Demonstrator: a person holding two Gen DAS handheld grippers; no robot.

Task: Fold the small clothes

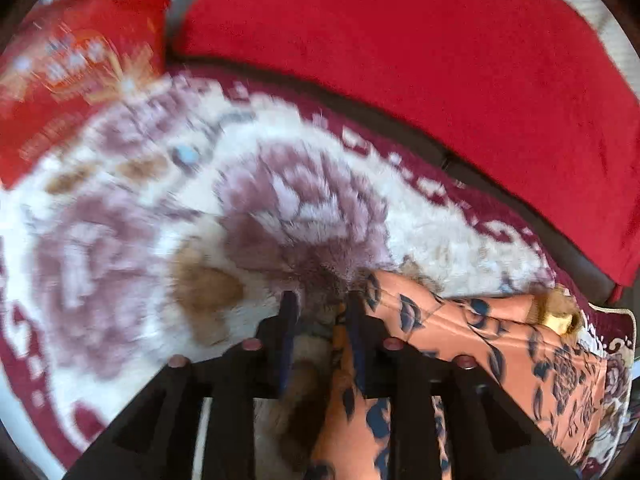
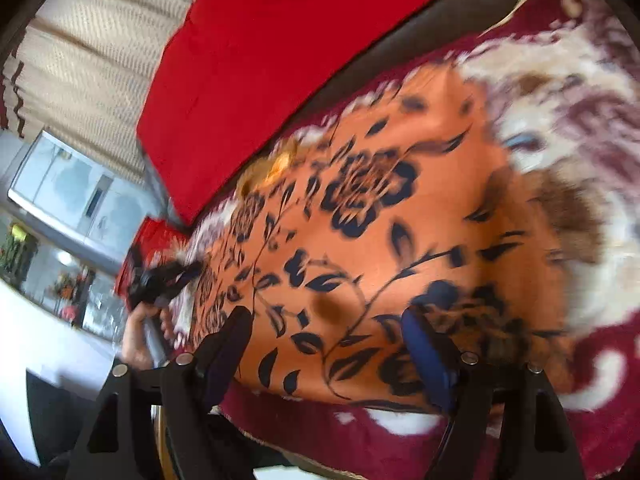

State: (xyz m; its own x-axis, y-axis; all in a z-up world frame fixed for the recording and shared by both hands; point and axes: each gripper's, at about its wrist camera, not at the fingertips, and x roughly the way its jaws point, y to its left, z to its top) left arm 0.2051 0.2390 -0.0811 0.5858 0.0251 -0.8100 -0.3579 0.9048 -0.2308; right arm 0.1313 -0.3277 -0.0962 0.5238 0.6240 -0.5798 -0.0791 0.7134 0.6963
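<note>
Under both of my cameras spreads a plush floral blanket [image 1: 440,232], cream in the middle with mauve roses and a maroon border, and it covers what looks like a sofa seat. Behind it stands a big red cushion [image 1: 420,52] leaning against the backrest, with a strip of dark brown upholstery [image 1: 400,128] showing between cushion and blanket. A smaller red pillow with gold print [image 1: 80,64] sits at the far left end in my left view (motion blur smears its lettering, so I cannot read it). On the blanket lies the orange garment with navy flowers and leaves [image 2: 400,208], spread fairly flat in my right view and rumpled into folds in my left, where it fills the lower right. My right gripper [image 2: 332,320] hovers low over the near edge of the garment, its fingers [image 2: 236,328] wide apart with cloth visible between them and nothing grasped. My left gripper [image 1: 322,304] has its fingers close together with a narrow gap; the right-hand finger [image 1: 356,320] touches the garment's edge, but I cannot tell whether cloth is pinched. A small yellowish patch [image 2: 280,164] sits at the garment's far edge near the red cushion. In my right view the other handheld gripper appears, small and blurred, at the garment's left end.
</note>
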